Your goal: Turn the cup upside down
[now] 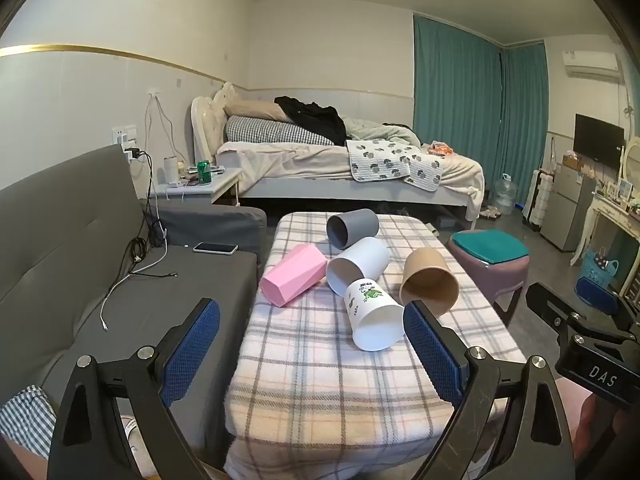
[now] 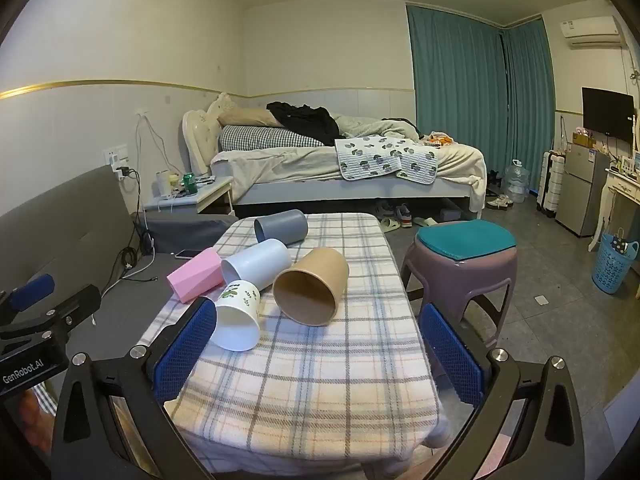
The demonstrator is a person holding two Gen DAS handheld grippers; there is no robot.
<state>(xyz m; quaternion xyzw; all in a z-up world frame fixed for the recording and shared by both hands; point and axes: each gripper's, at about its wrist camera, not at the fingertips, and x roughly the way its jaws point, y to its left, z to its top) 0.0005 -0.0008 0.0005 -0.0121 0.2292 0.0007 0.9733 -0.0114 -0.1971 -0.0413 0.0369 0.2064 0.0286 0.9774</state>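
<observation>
lying on their sides on the plaid-covered table (image 1: 320, 380), five cups: grey cup (image 1: 352, 228) at the far end, white cup (image 1: 358, 266) and pink cup (image 1: 294, 280) mid-table, brown paper cup (image 2: 310, 286), and the printed paper cup (image 1: 374, 314) nearest the camera. none flipped yet, so the task looks to be at the start.

left gripper (image 1: 312, 352) is spread wide, holding nothing, hovering off the near end of the table. right gripper (image 2: 320, 352) same, fingers apart, empty, also short of the cups.

key relation: the printed paper cup lies just ahead of the left gripper, close to its right pad (image 1: 432, 354), mouth toward the camera and base pointing away, so its long axis runs roughly along the gripper's approach. in the right wrist view the same cup (image 2: 238, 318) sits by the right gripper's left pad (image 2: 186, 350), while the brown paper cup lies ahead between the pads, mouth facing the camera.

judgement: printed cup is about equally close to both grippers. grabbing across the wall means coming in from the side or above.
</observation>
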